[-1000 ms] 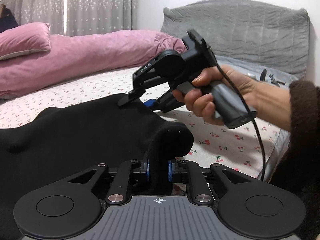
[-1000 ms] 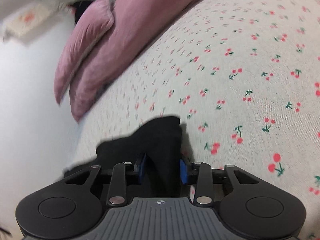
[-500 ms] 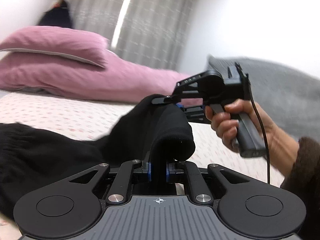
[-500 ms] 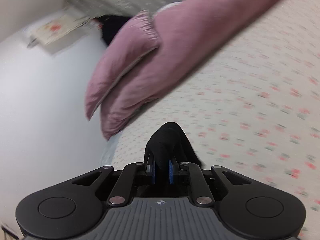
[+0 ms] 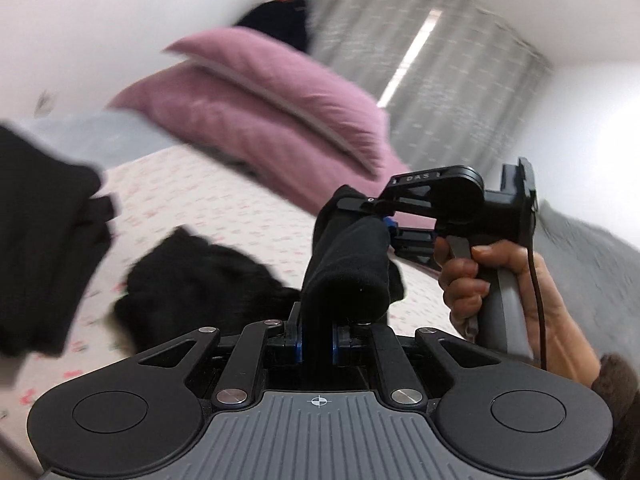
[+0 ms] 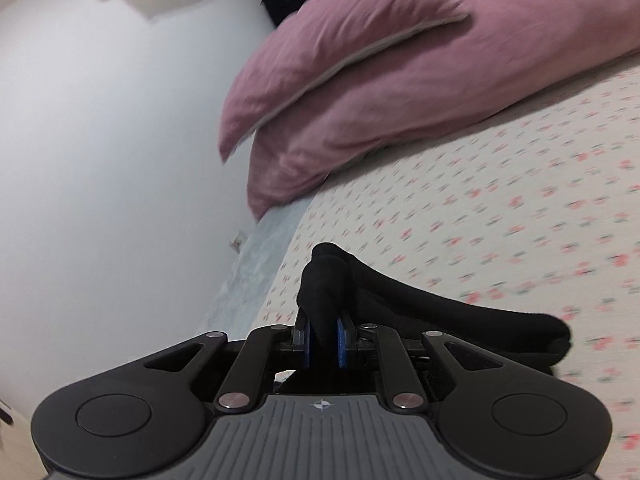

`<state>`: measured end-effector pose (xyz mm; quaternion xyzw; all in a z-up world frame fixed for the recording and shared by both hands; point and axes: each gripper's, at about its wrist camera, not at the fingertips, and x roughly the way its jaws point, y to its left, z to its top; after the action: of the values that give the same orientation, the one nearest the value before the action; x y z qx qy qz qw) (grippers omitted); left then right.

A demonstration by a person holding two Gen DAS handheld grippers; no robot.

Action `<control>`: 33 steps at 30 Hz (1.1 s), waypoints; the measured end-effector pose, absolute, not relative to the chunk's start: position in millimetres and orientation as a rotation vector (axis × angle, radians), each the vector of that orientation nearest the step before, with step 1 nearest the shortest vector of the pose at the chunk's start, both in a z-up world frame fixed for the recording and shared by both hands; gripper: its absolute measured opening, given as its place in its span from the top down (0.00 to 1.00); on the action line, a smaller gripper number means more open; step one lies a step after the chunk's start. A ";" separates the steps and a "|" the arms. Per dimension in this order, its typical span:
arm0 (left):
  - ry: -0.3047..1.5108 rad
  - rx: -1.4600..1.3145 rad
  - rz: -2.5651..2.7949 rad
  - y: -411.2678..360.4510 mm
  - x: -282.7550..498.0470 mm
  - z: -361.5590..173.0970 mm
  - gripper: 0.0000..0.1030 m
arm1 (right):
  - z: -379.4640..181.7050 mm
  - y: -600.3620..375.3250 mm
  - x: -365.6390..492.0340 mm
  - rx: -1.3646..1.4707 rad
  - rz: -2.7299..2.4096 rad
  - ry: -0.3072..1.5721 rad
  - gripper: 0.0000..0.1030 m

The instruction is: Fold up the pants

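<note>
Nearest the left wrist camera, black pants (image 5: 344,264) are pinched between the pads of the left gripper (image 5: 316,340). Just beyond, the right gripper (image 5: 386,222), held in a hand (image 5: 500,280), is clamped on the same cloth; its own view confirms the pinch. The rest trails over the cherry-print bed (image 5: 224,208), pink pillows (image 5: 280,108) behind. Both pinches should be kept level and the edge taut, so the fold lands square.
</note>
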<state>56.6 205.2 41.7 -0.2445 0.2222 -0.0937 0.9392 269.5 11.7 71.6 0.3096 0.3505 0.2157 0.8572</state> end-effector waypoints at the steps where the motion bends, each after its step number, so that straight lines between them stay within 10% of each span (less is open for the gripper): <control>1: 0.469 -0.529 -0.173 214.3 57.6 39.4 0.90 | 69.5 23.0 274.6 0.641 0.460 0.750 0.86; 13: 0.603 -0.628 -0.002 270.6 61.4 10.0 0.84 | 39.3 115.5 310.3 0.483 0.514 0.884 0.76; 21: 0.571 -0.430 0.012 278.9 56.6 26.7 0.37 | 85.7 99.7 315.0 0.428 0.586 0.797 0.46; 33: 0.685 -0.377 -0.065 277.2 130.7 37.9 0.38 | 70.2 10.9 260.2 0.255 0.454 0.769 0.33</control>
<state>130.7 277.2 37.9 -0.1835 0.3340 -0.0316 0.9240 260.2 10.9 70.2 0.1232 0.3708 0.2191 0.8941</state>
